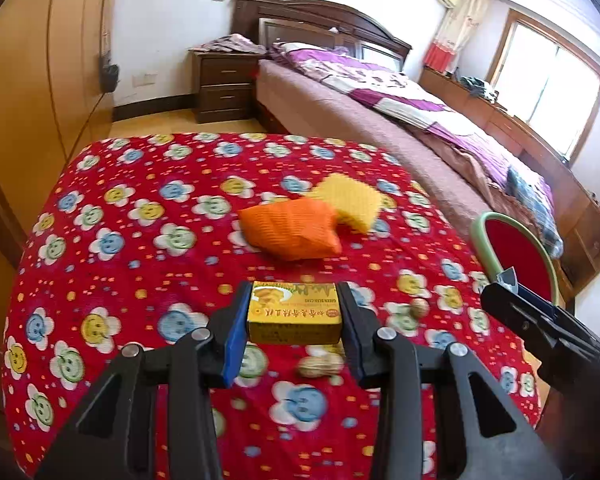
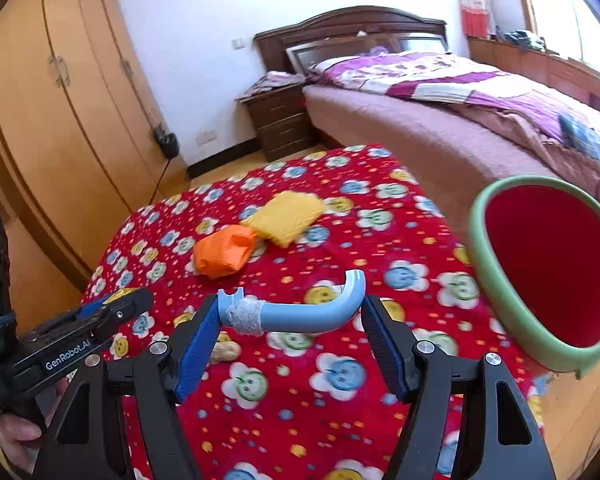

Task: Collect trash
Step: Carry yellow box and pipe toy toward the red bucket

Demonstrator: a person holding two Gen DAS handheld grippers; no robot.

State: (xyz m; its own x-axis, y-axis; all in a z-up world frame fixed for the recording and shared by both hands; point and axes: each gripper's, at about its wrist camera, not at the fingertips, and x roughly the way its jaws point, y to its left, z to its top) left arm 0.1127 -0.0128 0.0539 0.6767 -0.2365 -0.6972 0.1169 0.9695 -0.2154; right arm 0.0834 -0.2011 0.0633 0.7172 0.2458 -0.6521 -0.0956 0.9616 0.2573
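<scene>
left claw (image 1: 294, 316) clamps a yellow box (image 1: 295, 312); only the right view shows right claw (image 2: 290, 316) clamping a blue hook (image 2: 296, 312).

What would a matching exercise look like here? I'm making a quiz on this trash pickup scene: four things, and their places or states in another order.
Things:
1. yellow box
2. blue hook
3. orange bag
4. peanut

Places or states:
A. lying on the red cloth against a yellow bag
B. between the right gripper's jaws
C. loose on the cloth below the held box
D. clamped in the left gripper's jaws

Pairs: 1-D, 2-B, 3-A, 4-C
</scene>
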